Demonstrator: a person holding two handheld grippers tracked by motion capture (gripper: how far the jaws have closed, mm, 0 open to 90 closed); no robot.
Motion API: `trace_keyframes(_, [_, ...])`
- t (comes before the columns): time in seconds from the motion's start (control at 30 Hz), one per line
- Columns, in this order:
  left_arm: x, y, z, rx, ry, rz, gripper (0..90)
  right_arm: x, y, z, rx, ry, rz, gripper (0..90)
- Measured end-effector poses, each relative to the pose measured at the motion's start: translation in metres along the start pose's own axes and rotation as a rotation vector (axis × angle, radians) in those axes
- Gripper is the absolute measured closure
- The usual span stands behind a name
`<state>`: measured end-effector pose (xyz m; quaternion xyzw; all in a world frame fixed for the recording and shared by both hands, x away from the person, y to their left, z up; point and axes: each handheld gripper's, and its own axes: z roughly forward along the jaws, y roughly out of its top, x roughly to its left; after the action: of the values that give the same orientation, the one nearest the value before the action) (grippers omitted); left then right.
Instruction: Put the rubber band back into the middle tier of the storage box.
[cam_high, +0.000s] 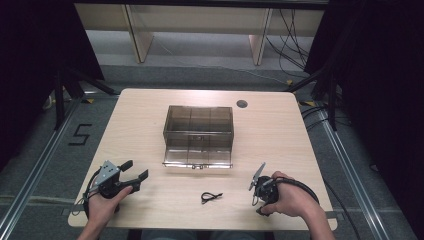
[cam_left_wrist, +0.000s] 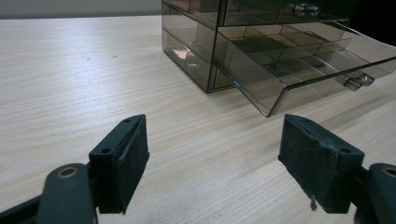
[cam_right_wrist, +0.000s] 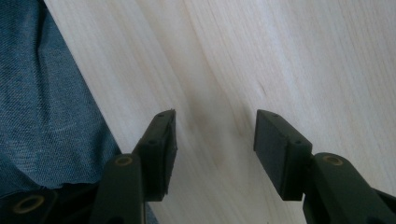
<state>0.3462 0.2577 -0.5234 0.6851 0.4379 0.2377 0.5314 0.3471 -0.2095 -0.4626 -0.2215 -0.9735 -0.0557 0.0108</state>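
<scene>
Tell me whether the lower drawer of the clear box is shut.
No: the lower drawer stands pulled out from the clear box, its compartments open to view.

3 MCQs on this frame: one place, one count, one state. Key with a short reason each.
1. Where does the small black cable lie?
A. inside the drawer
B. on the table between the two grippers
C. in the left gripper

2. How many handheld grippers are over the table?
A. one
B. two
C. three

3. The bottom drawer of the smoky clear organizer is:
A. pulled out
B. pushed in
C. removed

Key: B, it rests on bare wood, left gripper and right gripper at either side; B, one per hand; A, its front juts past the case.
</scene>
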Motion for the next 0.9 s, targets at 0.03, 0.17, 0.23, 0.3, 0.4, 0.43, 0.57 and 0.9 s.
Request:
trace_keyframes(0.03, [0.000,0.000,0.000,0.000,-0.001,0.001,23.3,0.002,0.002,-0.001,0.015,-0.011,0.011,49.9])
trace_keyframes(0.17, [-0.001,0.000,0.000,0.000,0.001,-0.001,23.3,0.004,0.008,-0.002,0.004,-0.006,-0.027,50.2])
trace_keyframes(0.23, [0.000,0.000,0.000,-0.001,-0.001,-0.001,23.3,0.007,0.014,-0.003,0.024,-0.011,-0.041,50.7])
trace_keyframes(0.3, [0.000,0.000,0.000,-0.001,-0.002,0.001,23.3,0.007,0.015,-0.003,0.027,-0.009,-0.050,50.9])
trace_keyframes(0.4, [0.000,0.000,0.000,0.002,-0.003,0.000,23.3,0.008,0.023,-0.003,0.023,-0.010,-0.081,51.8])
trace_keyframes(0.43, [0.000,0.000,0.001,-0.001,-0.003,0.002,23.3,0.007,0.024,-0.004,0.026,-0.011,-0.095,51.9])
trace_keyframes(0.57, [0.001,0.000,0.001,-0.006,-0.009,-0.001,23.2,0.007,0.031,-0.005,0.029,-0.008,-0.118,53.1])
trace_keyframes(0.9, [0.000,0.000,0.000,0.001,-0.003,0.001,23.2,0.007,0.045,-0.002,0.040,-0.010,-0.150,53.8])
